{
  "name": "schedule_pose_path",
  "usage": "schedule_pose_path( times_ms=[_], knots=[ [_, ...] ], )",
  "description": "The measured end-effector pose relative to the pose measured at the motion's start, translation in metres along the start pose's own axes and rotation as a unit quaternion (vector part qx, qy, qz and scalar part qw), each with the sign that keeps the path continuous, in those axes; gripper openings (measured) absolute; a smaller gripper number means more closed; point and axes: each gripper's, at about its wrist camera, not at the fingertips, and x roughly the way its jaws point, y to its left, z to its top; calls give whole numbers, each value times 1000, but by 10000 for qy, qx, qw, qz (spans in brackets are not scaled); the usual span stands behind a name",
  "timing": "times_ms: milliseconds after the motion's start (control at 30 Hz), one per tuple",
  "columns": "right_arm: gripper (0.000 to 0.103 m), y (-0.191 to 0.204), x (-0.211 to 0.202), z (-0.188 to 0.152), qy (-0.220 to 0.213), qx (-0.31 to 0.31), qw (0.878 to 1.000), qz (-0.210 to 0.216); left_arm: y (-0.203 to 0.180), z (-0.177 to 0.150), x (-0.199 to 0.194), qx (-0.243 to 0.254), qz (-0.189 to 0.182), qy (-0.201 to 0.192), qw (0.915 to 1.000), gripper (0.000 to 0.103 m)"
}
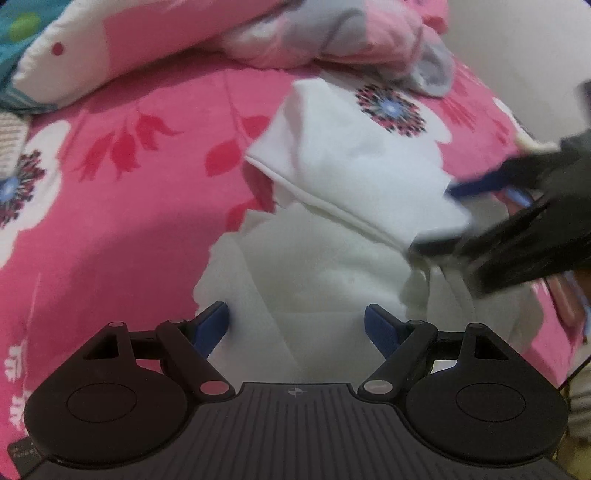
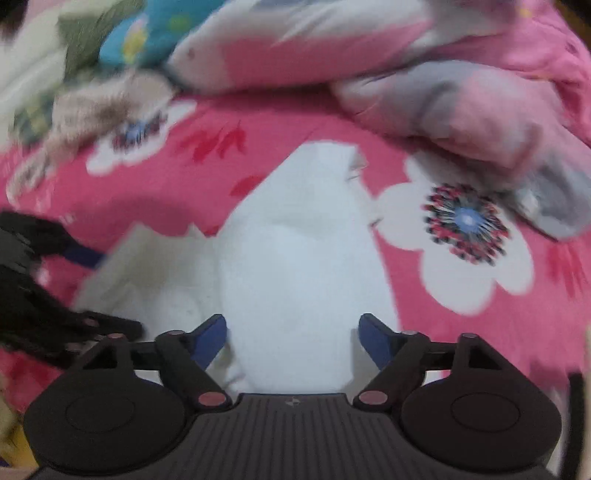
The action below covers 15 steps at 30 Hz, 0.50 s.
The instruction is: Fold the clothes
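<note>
A white garment (image 1: 351,177) lies partly folded on the pink flowered bedsheet (image 1: 129,221). One hemmed flap is laid over the rest of it. My left gripper (image 1: 297,326) is open and low over the garment's near end, with cloth showing between its blue fingertips (image 1: 216,323). From the right comes my right gripper (image 1: 456,214), blurred, at the edge of the folded flap. In the right wrist view the right gripper (image 2: 293,332) is open, wide over the white garment (image 2: 303,258). The left gripper (image 2: 96,291) shows there at the left edge.
A pink, white and grey quilt (image 1: 332,33) is bunched along the far side of the bed. A white and pink pillow (image 1: 110,48) and a teal cloth (image 1: 14,44) lie at the far left. The bed's edge (image 1: 554,332) drops off at the right.
</note>
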Motion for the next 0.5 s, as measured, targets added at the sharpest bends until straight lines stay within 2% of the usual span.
schedule_pose_path(
  times_ms=[33,67,100,133,167,200,267,367,433,500],
  knots=[
    [82,-2,15,0,235,17,9997,33,1,2,-1,-106,-16,-16,9999,81],
    [77,-4,30,0,456,53,9989,63,2,4,-3,-212,-32,-31,9998,81],
    [55,-15,33,-3,502,306,9983,55,3,6,-4,-318,-48,-47,9995,81],
    [41,-30,29,-8,433,716,9965,41,3,9,-6,-366,-49,-108,9993,81],
    [18,-44,23,-12,363,1130,9929,32,3,12,-8,-408,-49,-173,9990,81],
    [15,-61,14,-16,282,1593,9868,65,2,14,-9,-397,-46,-247,9989,81],
    [12,-85,-7,-30,125,2242,9743,-177,-3,20,-8,-341,-107,-308,9989,82],
    [11,-108,-42,-54,86,2825,9558,-816,-13,29,2,-216,-220,-265,9992,82],
    [11,-120,-65,-78,194,3242,9385,-1176,-21,34,10,-51,-275,-216,9994,82],
    [11,-126,-90,-111,345,3865,9120,-1330,-30,39,17,114,-329,-166,9993,82]
  ],
)
